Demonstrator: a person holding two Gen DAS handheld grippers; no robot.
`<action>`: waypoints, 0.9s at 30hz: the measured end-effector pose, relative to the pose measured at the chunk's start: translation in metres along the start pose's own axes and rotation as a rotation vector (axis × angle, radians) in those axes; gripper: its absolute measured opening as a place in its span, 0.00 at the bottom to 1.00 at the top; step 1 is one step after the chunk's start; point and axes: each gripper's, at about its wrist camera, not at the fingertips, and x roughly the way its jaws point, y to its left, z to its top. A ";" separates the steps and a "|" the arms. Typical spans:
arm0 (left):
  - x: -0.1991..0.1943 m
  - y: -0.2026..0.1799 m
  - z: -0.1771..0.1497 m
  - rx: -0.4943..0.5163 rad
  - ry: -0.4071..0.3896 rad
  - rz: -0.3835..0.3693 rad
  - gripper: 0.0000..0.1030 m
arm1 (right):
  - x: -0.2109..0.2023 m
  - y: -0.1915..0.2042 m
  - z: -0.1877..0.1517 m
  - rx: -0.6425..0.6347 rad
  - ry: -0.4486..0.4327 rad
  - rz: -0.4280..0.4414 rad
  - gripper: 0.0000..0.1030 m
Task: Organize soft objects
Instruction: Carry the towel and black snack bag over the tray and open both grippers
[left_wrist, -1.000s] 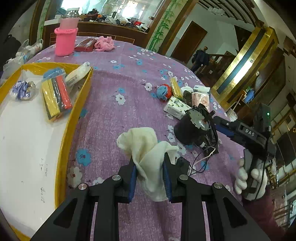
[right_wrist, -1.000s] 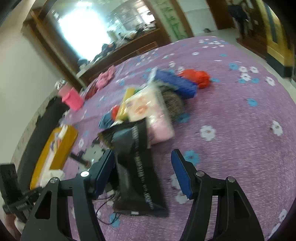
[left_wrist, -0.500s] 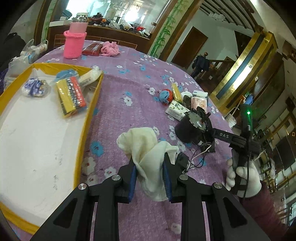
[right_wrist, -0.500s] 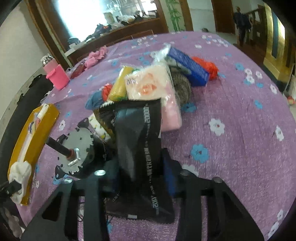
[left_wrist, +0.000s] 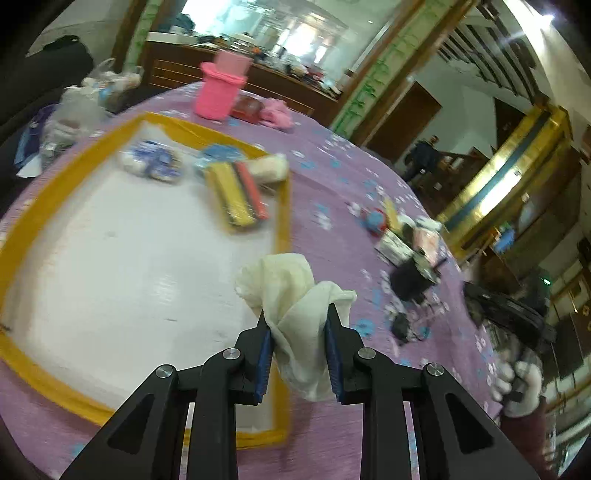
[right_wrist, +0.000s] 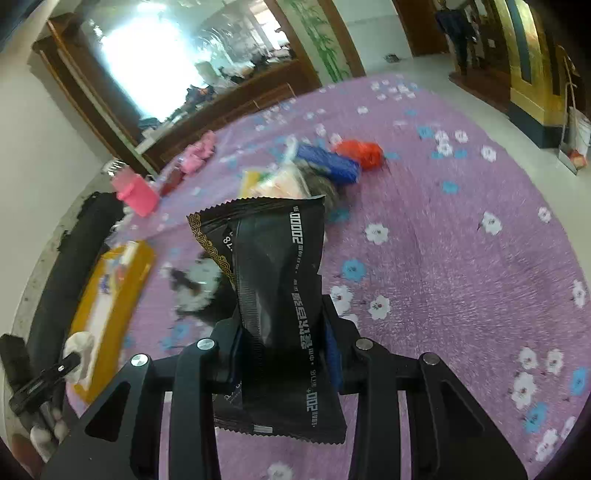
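Observation:
My left gripper (left_wrist: 297, 334) is shut on a cream cloth (left_wrist: 291, 291) and holds it above the right edge of the yellow-rimmed white tray (left_wrist: 282, 206). The tray holds a yellow, black and red pack (left_wrist: 236, 195), a blue-white bundle (left_wrist: 153, 162) and a white roll (left_wrist: 267, 168). My right gripper (right_wrist: 282, 343) is shut on a black foil pouch (right_wrist: 277, 280), lifted off the purple flowered tablecloth (right_wrist: 461, 258). The left gripper with the cloth also shows in the right wrist view (right_wrist: 79, 347).
A heap of soft packs lies mid-table: a pink tissue pack (right_wrist: 284, 182), a blue pack (right_wrist: 330, 162), a red bag (right_wrist: 360, 153). A black motor with wires (left_wrist: 410, 280) sits beside it. A pink cup (left_wrist: 218, 92) and pink cloth (left_wrist: 277, 112) stand at the far edge.
My right gripper closed on the black pouch and lifted it off the table. My left gripper carried the cloth leftward, from the tablecloth to over the tray's right edge.

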 end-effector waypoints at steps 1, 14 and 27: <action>-0.006 0.006 0.003 -0.001 -0.009 0.018 0.23 | -0.006 0.004 0.001 -0.004 -0.002 0.015 0.32; -0.028 0.034 0.065 0.065 0.002 0.220 0.23 | 0.032 0.135 0.000 -0.122 0.174 0.266 0.32; 0.070 0.092 0.132 -0.079 0.118 0.230 0.23 | 0.154 0.288 -0.014 -0.294 0.394 0.315 0.32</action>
